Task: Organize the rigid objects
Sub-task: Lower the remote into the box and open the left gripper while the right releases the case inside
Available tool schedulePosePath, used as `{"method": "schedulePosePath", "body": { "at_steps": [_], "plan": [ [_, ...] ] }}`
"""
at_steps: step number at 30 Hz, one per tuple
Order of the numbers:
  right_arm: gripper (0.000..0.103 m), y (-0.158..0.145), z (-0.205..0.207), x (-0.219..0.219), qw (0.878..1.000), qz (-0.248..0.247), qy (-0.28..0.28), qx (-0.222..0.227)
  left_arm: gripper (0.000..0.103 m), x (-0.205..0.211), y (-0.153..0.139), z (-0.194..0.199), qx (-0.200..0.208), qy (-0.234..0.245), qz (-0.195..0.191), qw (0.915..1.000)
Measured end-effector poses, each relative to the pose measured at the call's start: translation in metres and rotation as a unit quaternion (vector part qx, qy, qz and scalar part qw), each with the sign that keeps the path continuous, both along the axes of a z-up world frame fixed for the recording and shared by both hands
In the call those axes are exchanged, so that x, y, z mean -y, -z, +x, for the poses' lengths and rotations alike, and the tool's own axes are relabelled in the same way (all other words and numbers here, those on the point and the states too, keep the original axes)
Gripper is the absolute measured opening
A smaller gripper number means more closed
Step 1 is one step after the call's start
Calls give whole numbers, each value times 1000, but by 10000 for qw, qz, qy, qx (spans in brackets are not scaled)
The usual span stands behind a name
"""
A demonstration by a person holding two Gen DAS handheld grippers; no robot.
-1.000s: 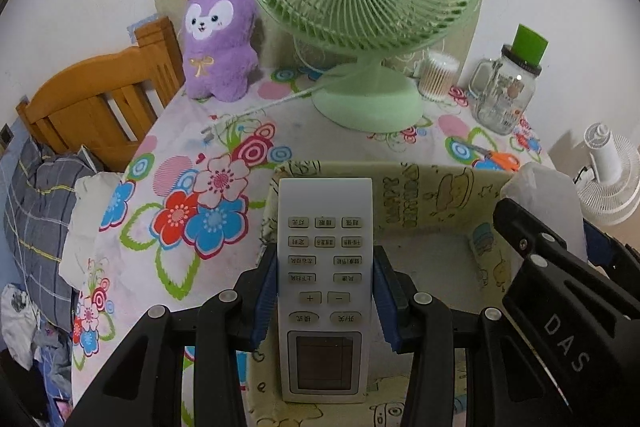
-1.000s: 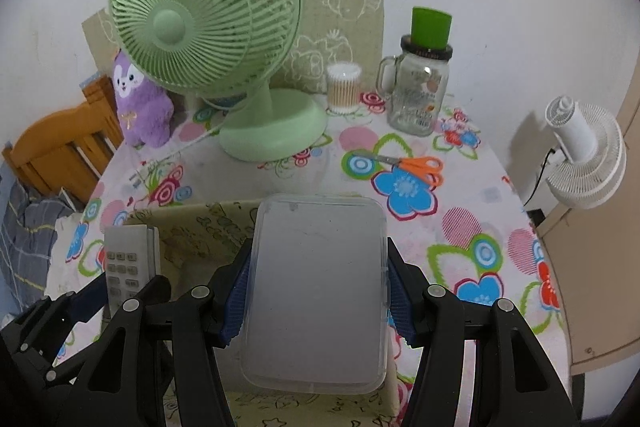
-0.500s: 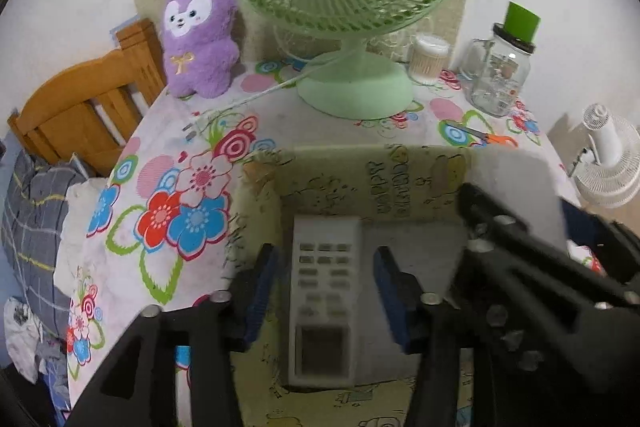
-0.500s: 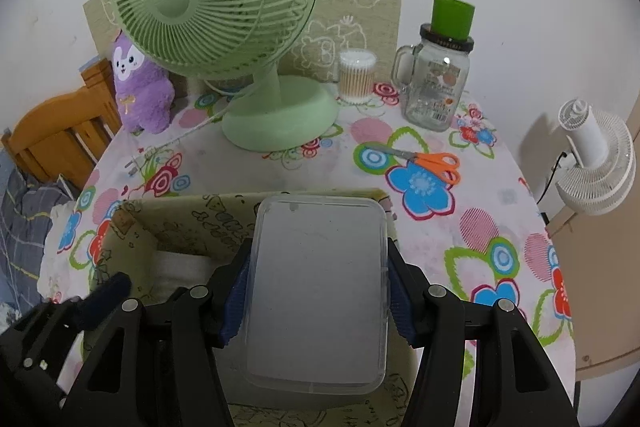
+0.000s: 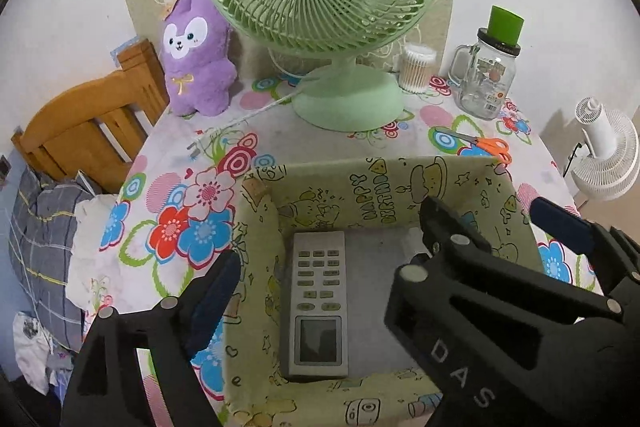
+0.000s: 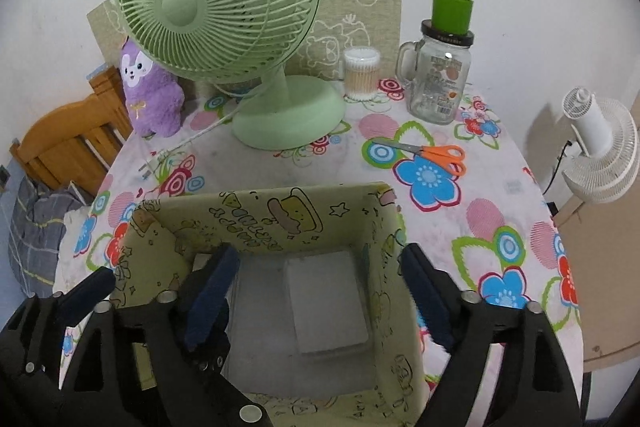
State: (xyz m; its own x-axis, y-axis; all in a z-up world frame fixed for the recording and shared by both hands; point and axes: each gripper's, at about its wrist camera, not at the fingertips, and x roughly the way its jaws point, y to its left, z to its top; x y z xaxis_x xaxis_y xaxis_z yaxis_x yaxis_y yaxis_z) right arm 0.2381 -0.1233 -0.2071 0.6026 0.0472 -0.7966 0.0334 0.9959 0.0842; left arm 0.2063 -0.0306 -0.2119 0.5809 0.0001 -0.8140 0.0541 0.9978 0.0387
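- Your left tongs (image 5: 320, 291) have just been opening and stand wide, nothing pinched; only the left finger (image 5: 212, 291) shows clearly, outside the box's left wall.
- The remote control (image 5: 317, 303) lies flat on the floor of the fabric box (image 5: 360, 183), along its left side, screen end toward the near wall.
- Your right tongs (image 6: 320, 291) have also just been opening; pads spread, touching nothing.
- The clear plastic case (image 6: 326, 303) rests on the box floor at the right, apart from the remote.
- The box sits at the near edge of the flowered table (image 6: 256, 163).
- Farther back: green fan (image 6: 216, 3), purple plush (image 5: 196, 55), glass jar (image 6: 440, 75), orange scissors (image 6: 436, 155).
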Motion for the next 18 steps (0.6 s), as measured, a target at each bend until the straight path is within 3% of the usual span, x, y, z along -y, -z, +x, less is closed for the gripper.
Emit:
{"method": "schedulePosePath", "body": {
  "at_steps": [18],
  "plan": [
    [89,-36,-39,8,10000,11,31,86,94,7,-34,-37,189,99,18,9998]
  ]
}}
